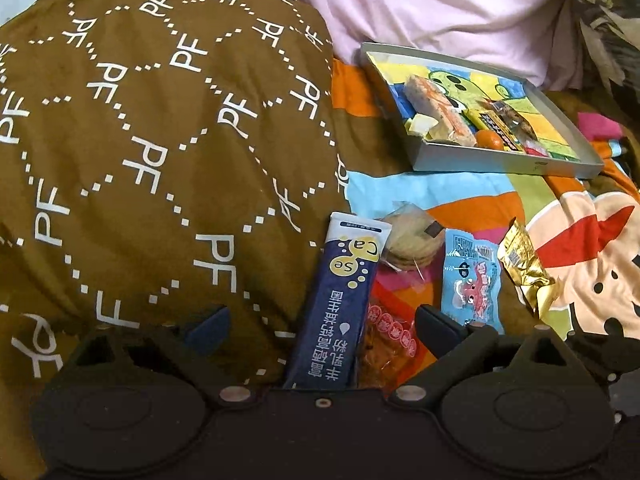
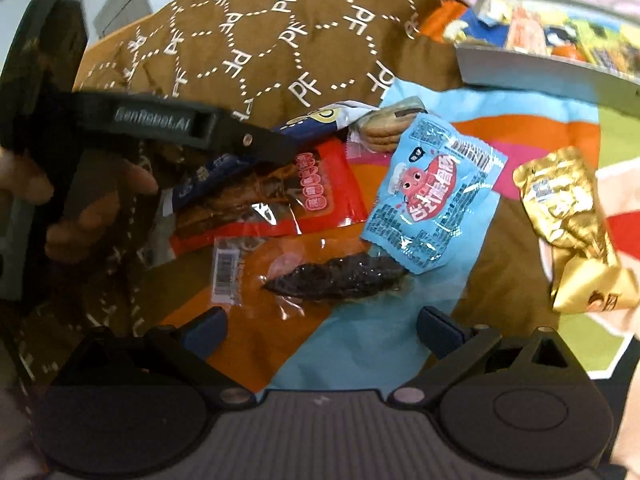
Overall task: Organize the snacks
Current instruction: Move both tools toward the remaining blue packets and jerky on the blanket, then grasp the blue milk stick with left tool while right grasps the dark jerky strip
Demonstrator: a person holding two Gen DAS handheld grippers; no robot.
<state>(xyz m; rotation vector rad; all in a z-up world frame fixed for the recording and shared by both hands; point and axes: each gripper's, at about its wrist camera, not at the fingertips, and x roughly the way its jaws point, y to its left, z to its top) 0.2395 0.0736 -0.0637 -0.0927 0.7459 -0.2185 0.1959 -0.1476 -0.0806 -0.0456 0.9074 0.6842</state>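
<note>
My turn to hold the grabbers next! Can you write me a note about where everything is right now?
Left hand-held gripper: open, the long blue packet lies between its fingers, not pinched.
Right hand-held gripper: open, empty, above the clear packet with a dark snack.
Done: the tray holds a few snacks and an orange.
Left on the blanket: blue packet, red packet, cookies, light blue packet, gold packet, clear packet.

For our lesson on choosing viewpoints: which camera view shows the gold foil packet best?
The right wrist view: the gold foil packet appears large, its whole crinkled wrapper visible. In the left wrist view the gold foil packet is smaller, lying right of the blue packet.
</note>
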